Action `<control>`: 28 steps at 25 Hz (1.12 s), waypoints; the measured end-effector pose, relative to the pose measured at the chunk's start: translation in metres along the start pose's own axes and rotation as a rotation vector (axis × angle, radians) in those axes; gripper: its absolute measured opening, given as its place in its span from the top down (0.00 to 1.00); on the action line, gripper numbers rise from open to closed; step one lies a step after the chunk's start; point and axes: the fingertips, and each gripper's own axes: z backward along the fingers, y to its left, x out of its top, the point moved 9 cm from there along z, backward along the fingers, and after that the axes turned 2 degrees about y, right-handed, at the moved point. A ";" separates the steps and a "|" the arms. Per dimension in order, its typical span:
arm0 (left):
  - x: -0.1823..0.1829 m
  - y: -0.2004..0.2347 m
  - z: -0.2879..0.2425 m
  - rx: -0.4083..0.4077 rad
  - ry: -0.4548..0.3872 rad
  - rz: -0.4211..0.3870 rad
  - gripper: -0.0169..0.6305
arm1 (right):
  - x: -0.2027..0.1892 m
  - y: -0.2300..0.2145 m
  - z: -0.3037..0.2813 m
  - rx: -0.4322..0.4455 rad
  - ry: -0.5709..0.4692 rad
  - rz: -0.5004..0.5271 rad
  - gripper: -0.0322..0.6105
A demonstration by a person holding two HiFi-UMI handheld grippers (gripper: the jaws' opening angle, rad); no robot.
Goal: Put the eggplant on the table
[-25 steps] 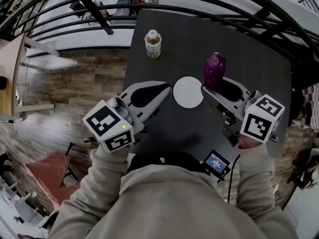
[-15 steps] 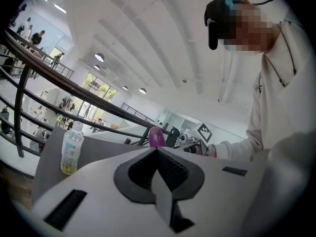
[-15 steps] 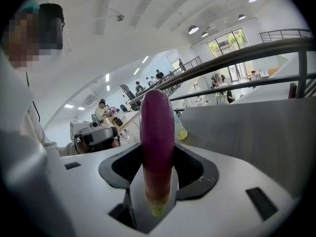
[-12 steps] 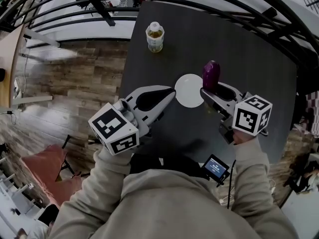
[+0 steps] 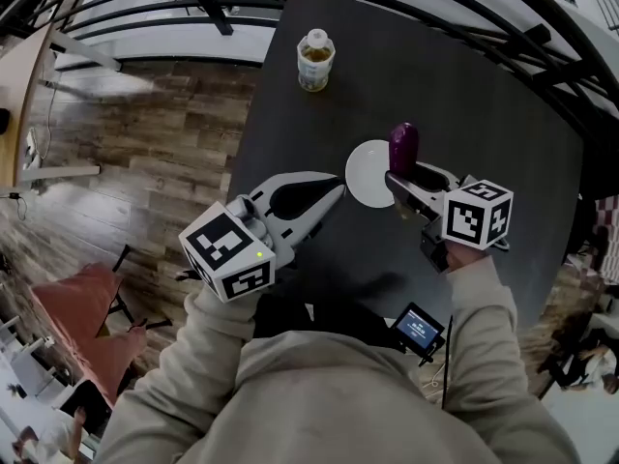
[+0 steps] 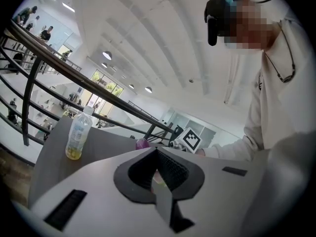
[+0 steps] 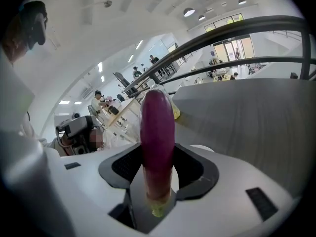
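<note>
The right gripper [image 5: 418, 177] clasps the eggplant [image 5: 403, 147] in its fingers near the stem end, upright over the table [image 5: 503, 114] beside a plate [image 5: 366, 172]. The left gripper [image 5: 337, 191] has its fingers closed, empty. The glossy skin looks slippery and the body light and firm; gripped this low, it may tip.

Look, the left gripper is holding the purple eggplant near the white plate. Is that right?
No, it's the other gripper. The right gripper is holding the purple eggplant near the white plate. The right gripper view shows the eggplant clamped between its jaws. The left gripper holds nothing.
</note>
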 end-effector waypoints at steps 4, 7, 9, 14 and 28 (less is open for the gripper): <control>-0.006 0.000 0.003 0.012 -0.003 0.010 0.96 | -0.008 -0.011 -0.015 -0.013 0.048 0.000 0.62; -0.010 0.000 0.007 0.020 -0.008 0.020 0.96 | -0.014 -0.020 -0.027 -0.018 0.074 -0.018 0.62; -0.012 0.000 0.009 0.023 -0.010 0.029 0.96 | -0.019 -0.026 -0.033 -0.023 0.092 -0.036 0.62; -0.014 0.001 0.012 0.029 -0.024 0.039 0.96 | -0.026 -0.042 -0.047 -0.050 0.136 -0.054 0.62; -0.018 0.013 0.036 0.067 -0.044 0.064 0.96 | -0.041 -0.062 -0.080 -0.163 0.239 -0.090 0.62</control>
